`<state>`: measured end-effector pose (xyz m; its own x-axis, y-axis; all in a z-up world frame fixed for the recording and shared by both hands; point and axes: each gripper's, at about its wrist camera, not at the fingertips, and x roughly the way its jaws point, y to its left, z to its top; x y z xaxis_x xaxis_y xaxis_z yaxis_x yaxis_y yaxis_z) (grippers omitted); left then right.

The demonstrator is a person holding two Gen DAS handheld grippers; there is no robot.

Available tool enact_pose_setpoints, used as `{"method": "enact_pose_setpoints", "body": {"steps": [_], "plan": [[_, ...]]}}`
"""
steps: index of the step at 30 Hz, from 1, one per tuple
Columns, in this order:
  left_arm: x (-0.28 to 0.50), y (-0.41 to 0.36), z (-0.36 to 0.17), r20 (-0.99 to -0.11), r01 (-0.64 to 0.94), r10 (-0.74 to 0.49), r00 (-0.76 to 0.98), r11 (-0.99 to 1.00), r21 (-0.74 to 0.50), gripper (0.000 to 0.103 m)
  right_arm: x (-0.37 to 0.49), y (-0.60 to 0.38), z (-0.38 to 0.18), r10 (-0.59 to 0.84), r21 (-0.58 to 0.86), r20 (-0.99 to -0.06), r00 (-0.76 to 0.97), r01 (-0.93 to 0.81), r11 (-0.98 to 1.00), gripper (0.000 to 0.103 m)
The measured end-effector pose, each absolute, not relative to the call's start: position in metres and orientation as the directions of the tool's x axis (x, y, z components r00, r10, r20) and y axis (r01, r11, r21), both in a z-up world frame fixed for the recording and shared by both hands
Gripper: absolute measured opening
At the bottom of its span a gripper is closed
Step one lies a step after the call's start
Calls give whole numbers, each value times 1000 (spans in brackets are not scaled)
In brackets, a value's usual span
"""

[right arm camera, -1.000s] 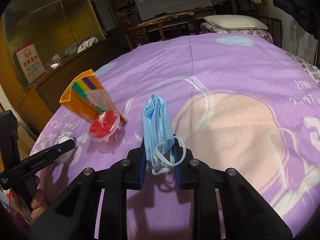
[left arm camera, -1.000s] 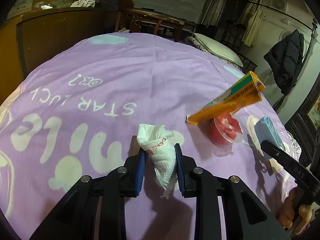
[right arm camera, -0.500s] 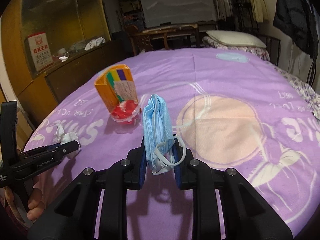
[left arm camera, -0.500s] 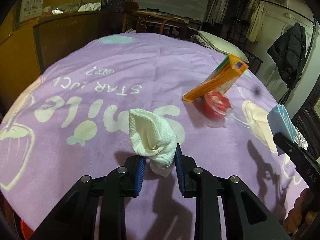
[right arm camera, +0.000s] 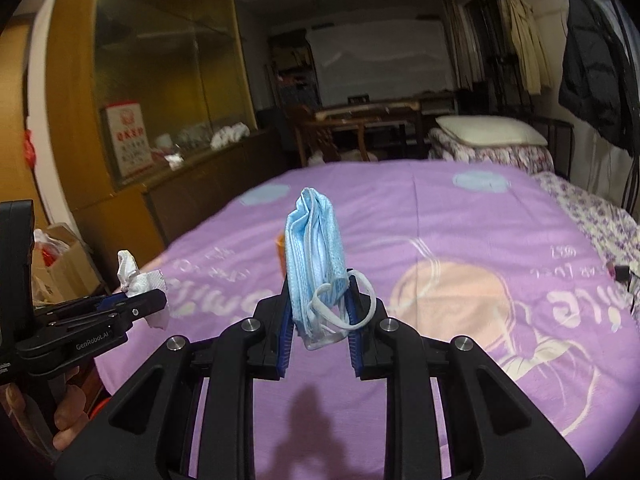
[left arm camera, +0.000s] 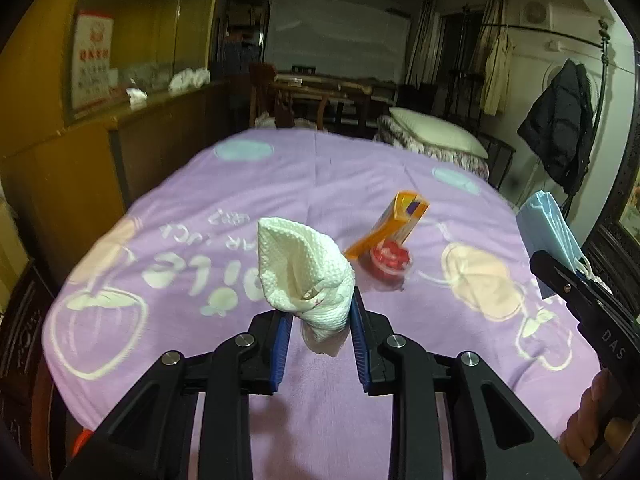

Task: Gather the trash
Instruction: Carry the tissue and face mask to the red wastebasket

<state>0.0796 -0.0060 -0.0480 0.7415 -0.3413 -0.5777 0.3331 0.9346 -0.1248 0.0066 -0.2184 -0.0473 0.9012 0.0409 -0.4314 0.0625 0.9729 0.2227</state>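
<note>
Both tools have risen from the purple bed cover: the left tool still clamps the crumpled tissue, the right tool the folded blue mask. The orange box and red cup remain on the cover, now farther off.

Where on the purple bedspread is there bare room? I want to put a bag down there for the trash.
The near part of the purple bedspread, under the left gripper holding the crumpled tissue, is bare. So is the wide right side beyond the right gripper holding the blue face mask. It is crowded mid-bed, where the orange box leans over the red-filled cup.
</note>
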Motion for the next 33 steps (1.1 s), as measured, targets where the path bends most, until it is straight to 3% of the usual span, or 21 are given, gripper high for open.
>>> {"method": "enact_pose_setpoints", "body": {"steps": [15,24,33], "plan": [[-7,41,22,-427,324,-342,837,939,-118,28,-59,-180,19,127,228,-271,954,-64,971,24],[-39,88,25,-415,284,-295,861,955,-89,28,-69,-137,31,173,164,-279,945,-131,978,24],[-38,157,-4,-473,172,-192,860,981,-86,28,-55,-66,22,239,68,-348,907,-229,971,24]]}}
